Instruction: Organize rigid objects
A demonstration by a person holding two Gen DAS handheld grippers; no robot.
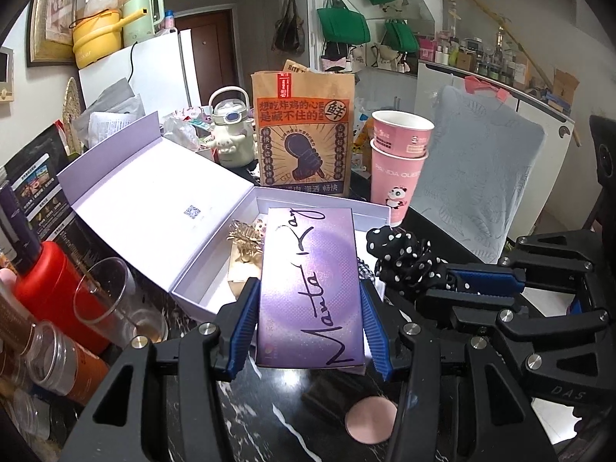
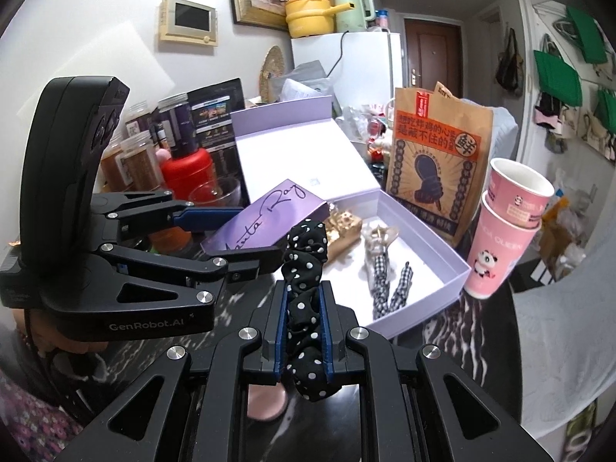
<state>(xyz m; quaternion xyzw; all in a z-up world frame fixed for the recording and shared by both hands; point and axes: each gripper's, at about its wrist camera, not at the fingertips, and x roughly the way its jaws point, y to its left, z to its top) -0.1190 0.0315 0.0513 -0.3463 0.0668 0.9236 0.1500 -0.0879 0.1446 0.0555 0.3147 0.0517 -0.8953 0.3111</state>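
Note:
My left gripper (image 1: 308, 283) is shut on a purple "Manta Ray" box (image 1: 308, 246), pads on its long sides, above the near end of an open lilac gift box (image 1: 194, 302). My right gripper (image 2: 305, 288) is shut on a black polka-dot scrunchie (image 2: 306, 254) that sticks up between its pads. In the right wrist view the left gripper (image 2: 246, 236) holds the purple box (image 2: 265, 211) tilted over the lilac tray's (image 2: 421, 308) left corner. A gold ornament (image 2: 344, 227) and a checked bow clip (image 2: 381, 273) lie in the tray. The left wrist view shows the right gripper (image 1: 439, 285) with the scrunchie (image 1: 400, 254).
The gift box lid (image 1: 154, 200) lies open to the left. A printed paper bag (image 1: 304, 134) and stacked pink cups (image 1: 398, 161) stand behind the tray. A red canister (image 1: 50, 285), a glass (image 1: 111, 300) and jars crowd the left. A pink disc (image 1: 369, 421) lies on the dark marble table.

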